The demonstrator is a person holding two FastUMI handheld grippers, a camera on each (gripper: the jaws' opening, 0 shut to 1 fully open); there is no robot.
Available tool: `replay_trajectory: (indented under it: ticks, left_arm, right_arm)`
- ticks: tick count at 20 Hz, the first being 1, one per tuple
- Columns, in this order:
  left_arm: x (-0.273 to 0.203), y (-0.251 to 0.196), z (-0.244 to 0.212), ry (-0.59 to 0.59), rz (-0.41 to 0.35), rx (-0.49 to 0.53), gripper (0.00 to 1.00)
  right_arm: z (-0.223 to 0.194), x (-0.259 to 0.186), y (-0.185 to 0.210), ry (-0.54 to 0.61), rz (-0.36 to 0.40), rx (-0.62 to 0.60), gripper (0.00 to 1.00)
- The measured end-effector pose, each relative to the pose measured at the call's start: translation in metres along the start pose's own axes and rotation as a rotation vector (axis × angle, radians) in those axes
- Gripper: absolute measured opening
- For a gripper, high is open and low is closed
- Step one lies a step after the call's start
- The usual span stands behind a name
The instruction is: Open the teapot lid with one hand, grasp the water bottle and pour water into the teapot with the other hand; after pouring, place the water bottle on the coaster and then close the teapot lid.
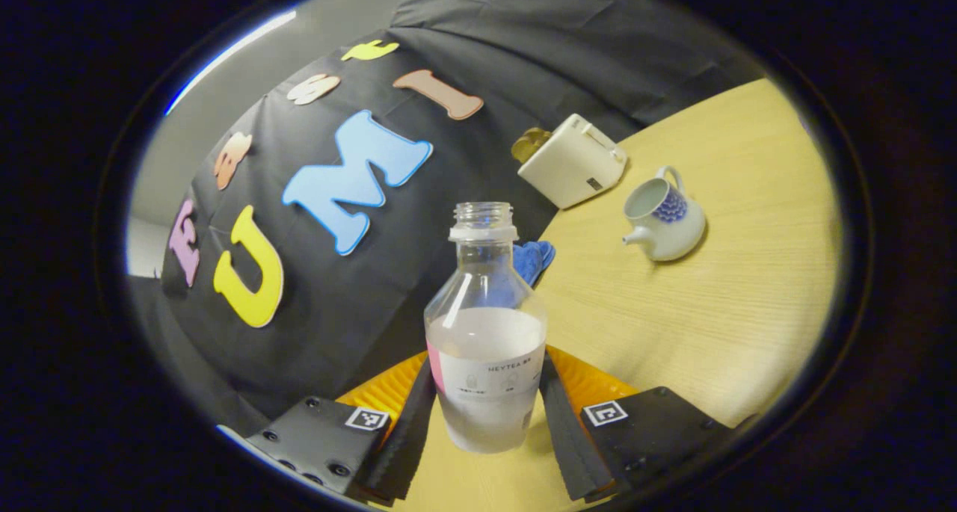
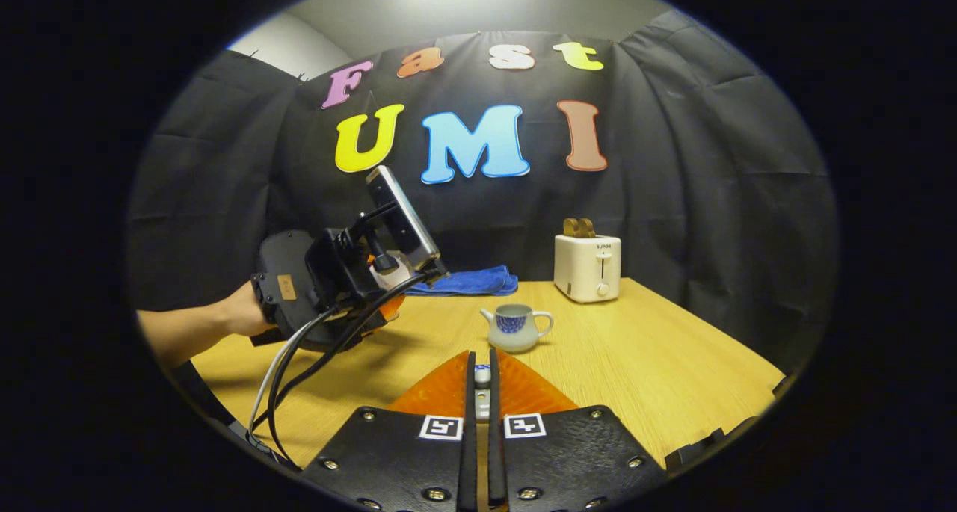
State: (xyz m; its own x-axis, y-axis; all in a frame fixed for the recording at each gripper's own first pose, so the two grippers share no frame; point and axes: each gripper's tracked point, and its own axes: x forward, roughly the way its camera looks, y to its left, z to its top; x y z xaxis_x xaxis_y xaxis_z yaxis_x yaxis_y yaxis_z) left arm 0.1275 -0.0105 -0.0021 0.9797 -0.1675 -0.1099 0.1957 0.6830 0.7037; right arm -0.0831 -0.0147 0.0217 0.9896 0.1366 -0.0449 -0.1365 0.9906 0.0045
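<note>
A clear, uncapped water bottle (image 1: 486, 332), about half full, stands between the fingers of my left gripper (image 1: 486, 411), which is shut on its lower body. The white teapot (image 1: 665, 217) with a blue pattern sits lidless on the wooden table (image 1: 718, 325), up and to the right of the bottle. In the right gripper view the teapot (image 2: 516, 327) lies straight ahead. My right gripper (image 2: 482, 381) is shut on a small white and blue piece, apparently the lid (image 2: 482, 376). The left gripper (image 2: 385, 297), held by a hand (image 2: 224, 321), hovers left of the teapot.
A white toaster (image 2: 587, 267) stands at the table's back edge, right of the teapot. A folded blue cloth (image 2: 467, 280) lies at the back, behind the left gripper. Cables (image 2: 299, 362) hang from the left gripper toward the table's near left edge.
</note>
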Motion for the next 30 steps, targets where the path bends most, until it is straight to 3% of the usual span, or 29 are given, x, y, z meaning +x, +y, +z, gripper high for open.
replay_trajectory:
  ticks: [7,14,24,30]
  left_arm:
    - [-0.010,0.045,-0.009,-0.069,0.056,-0.420,0.87]
    - [0.024,0.073,-0.037,-0.068,0.069,-0.689,0.86]
    - [0.088,0.073,-0.070,-0.003,0.070,-0.735,0.85]
    - [0.101,0.067,-0.076,0.007,0.071,-0.723,0.86]
  right_arm:
    - [0.018,0.044,-0.001,-0.045,-0.016,0.013,0.06]
    - [0.011,0.072,-0.006,-0.042,-0.027,0.038,0.06]
    - [0.006,0.086,-0.020,-0.035,-0.043,0.065,0.06]
    - [0.002,0.087,-0.030,-0.027,-0.060,0.068,0.06]
